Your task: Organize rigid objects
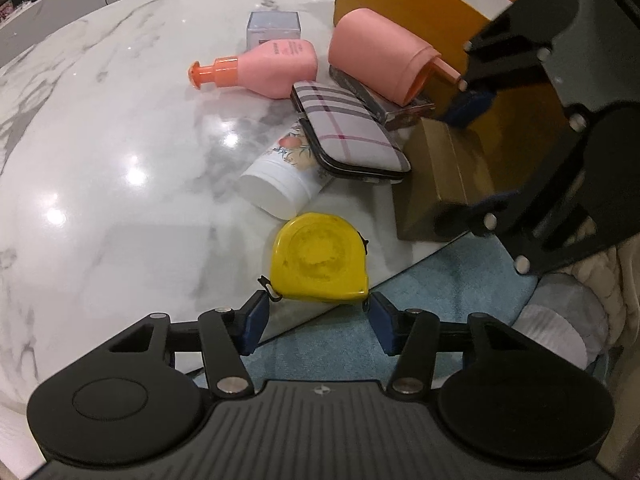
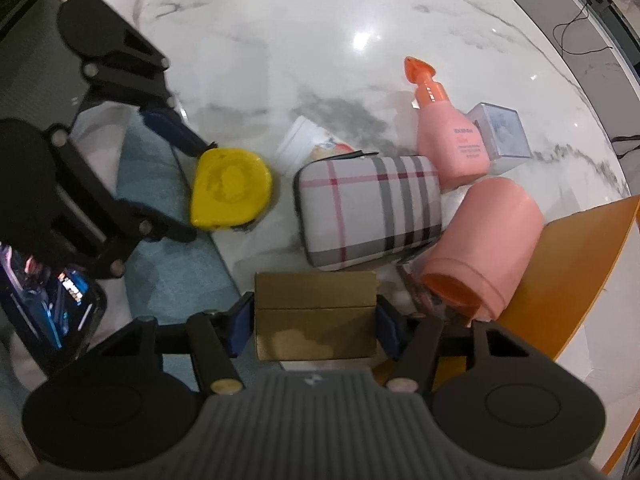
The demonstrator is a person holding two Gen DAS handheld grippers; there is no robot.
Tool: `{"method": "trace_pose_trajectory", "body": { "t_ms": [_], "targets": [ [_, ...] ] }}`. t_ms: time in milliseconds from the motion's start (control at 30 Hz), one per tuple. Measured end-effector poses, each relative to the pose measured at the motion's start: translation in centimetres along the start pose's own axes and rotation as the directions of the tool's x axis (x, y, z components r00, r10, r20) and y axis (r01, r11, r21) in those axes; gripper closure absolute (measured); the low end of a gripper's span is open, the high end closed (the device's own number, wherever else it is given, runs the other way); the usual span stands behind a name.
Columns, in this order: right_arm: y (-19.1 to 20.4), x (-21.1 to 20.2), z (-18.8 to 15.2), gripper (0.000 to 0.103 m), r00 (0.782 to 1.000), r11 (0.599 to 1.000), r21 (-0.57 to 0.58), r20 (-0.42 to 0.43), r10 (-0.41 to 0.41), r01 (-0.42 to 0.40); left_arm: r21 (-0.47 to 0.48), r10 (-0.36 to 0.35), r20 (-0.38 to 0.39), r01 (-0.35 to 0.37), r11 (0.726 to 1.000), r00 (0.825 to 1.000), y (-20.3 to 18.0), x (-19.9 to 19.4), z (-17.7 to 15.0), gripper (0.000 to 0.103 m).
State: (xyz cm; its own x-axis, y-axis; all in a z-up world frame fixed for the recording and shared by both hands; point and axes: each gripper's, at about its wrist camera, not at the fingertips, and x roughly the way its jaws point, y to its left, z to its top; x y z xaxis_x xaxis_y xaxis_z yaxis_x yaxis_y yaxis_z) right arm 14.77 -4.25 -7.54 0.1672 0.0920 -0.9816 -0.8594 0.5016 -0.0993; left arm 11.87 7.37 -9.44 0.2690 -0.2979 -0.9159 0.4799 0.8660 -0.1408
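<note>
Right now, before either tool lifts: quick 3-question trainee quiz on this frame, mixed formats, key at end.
1. Which thing lies between the fingertips of the left hand-held gripper?
A) plaid case
B) yellow tape measure
C) white tube

2. True or false: the pink pump bottle stands upright on the marble table.

3. Fill in: the right hand-held gripper has its pads on either side of the ____.

Key:
1. B
2. False, it lies on its side.
3. cardboard box
</note>
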Motion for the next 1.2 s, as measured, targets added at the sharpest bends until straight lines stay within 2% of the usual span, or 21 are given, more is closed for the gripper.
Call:
{"method": "trace_pose_trajectory", "body": {
  "t_ms": [133,267,433,500,567,767,933,967,1200],
  "targets": [
    [0.3,-0.1,-0.4,0.042,1.0,1.0,0.002,0.006,0.004,-0.004,0.036,0.023,-0.008,-0.023,0.999,1.0,-0.4,0.2,0.2,0.038],
    [0.1,-0.1,-0.6,0.042,1.0,1.0,0.021,0.017,0.009,-0.009,0.08,0.051,0.042,-0.054,0.995,0.998,-0.6,-0.2,0.2,0.019],
    [-0.1,-0.1,-0.6,0.043,0.999,1.0,0.027,0.029,0.015,-0.016,0.126,0.079,0.104,-0.092,0.988,0.991,-0.8,-0.1,0.4,0.016],
    [-0.1,-0.1,-0.6,0.042,0.999,1.0,0.024,0.031,0.016,-0.017,0.152,0.093,0.11,-0.109,0.982,0.99,-1.1,0.4,0.5,0.017],
    [-0.1,-0.1,-0.6,0.042,0.999,1.0,0.025,0.034,0.019,-0.019,0.16,0.098,0.094,-0.112,0.981,0.991,-1.3,1.0,0.6,0.025],
    [-0.2,0.3,-0.6,0.042,0.999,0.999,0.043,0.044,0.025,-0.027,0.156,0.107,0.101,-0.122,0.98,0.989,-1.7,1.4,0.4,0.036],
    [0.3,0.2,-0.9,0.042,0.998,0.998,0.056,0.058,0.002,-0.005,0.131,0.119,0.109,-0.133,0.982,0.987,-1.8,1.2,0.5,0.038],
    [0.5,0.1,-1.1,0.043,0.998,0.998,0.055,0.062,-0.01,0.006,0.126,0.122,0.108,-0.136,0.983,0.987,-1.8,1.1,0.5,0.041],
    [0.5,-1.8,-1.5,0.043,0.993,0.996,0.076,0.106,-0.045,0.037,0.045,0.092,0.13,-0.099,0.994,0.987,-1.1,-0.3,1.2,0.041]
  ]
}}
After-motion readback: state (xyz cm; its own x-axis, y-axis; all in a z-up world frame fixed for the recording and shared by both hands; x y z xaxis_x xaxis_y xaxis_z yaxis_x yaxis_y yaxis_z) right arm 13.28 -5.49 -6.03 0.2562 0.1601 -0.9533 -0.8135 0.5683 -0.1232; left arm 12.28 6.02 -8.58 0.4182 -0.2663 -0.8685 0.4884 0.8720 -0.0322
